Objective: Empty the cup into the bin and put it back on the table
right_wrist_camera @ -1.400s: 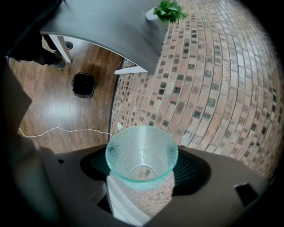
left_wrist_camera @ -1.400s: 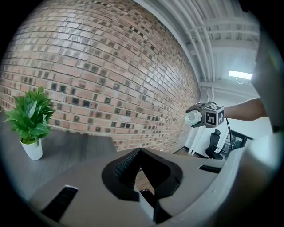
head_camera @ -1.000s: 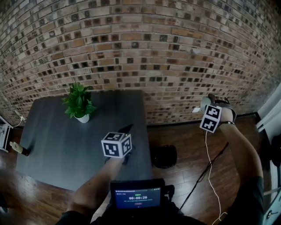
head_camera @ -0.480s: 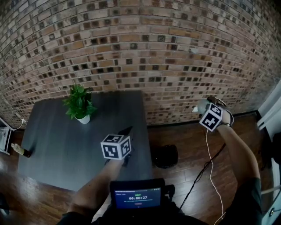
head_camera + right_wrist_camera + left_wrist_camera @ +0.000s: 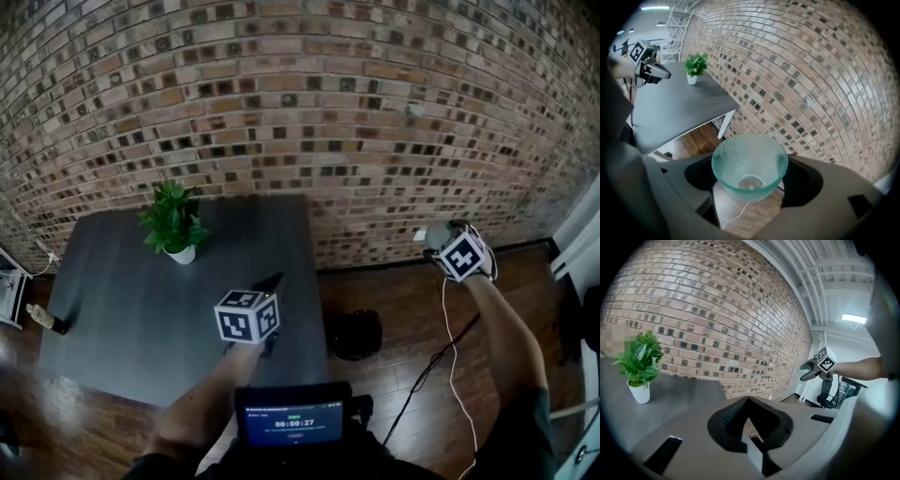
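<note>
Status of work at time of inspection:

1. The right gripper (image 5: 442, 240) had its jaws clamped on either side of the cup (image 5: 750, 164), a pale green textured glass vessel. The right gripper view looked into the cup's open mouth down to its base. No contents could be seen inside.

2. The cup was held in the air, off the tabletop (image 5: 122, 309) and well beyond its right edge. It was above the wooden floor (image 5: 403, 319) and near the brick wall (image 5: 300, 112).

3. A dark round container, taken to be the bin (image 5: 354, 333), stood on the floor just beside the right edge of the tabletop. The cup was not over it; it was off to the bin's far right.

4. The left gripper (image 5: 272, 280) hung over the tabletop near the right edge. Its jaws were closed tip to tip and held nothing.

5. A potted plant (image 5: 172, 221) stood near the far edge of the tabletop, well apart from both grippers.

Assessment: the cup appeared empty, so the tipping step was judged probably complete, though nothing could be seen in the bin to confirm it. Returning the cup to the tabletop remained outstanding. That step called for carrying it left across the gap and over the right edge, then setting it down upright and releasing it.
</note>
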Tool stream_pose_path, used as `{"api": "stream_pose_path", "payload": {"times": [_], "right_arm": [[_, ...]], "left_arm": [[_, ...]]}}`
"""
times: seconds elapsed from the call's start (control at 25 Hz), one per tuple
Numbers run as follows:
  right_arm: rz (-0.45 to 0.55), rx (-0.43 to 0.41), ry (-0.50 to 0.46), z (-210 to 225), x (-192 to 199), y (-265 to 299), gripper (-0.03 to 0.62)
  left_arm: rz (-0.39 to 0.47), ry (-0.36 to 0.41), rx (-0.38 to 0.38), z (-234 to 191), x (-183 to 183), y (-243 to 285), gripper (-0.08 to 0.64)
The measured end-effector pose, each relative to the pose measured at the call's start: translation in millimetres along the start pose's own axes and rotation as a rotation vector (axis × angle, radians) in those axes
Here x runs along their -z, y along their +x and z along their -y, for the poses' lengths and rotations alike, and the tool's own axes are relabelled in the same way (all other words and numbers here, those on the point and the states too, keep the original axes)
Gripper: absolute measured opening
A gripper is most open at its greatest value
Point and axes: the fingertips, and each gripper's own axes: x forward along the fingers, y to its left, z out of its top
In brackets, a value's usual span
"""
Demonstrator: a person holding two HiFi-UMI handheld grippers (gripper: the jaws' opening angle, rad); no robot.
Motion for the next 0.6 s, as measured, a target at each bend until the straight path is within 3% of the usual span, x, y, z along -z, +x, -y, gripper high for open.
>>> {"api": "stream_pose_path", "payload": {"times": [0.44, 0.6], "right_arm": [[0.016, -0.052, 0.182, -8, 23, 3, 0.396], [0.079, -0.071, 0.266, -8, 17, -2, 0.396]], "left_arm": [[0.015, -0.008, 0.015, 0, -1, -4, -0.009], [0.015, 0.066, 0.023, 7, -4, -5, -0.009]]}}
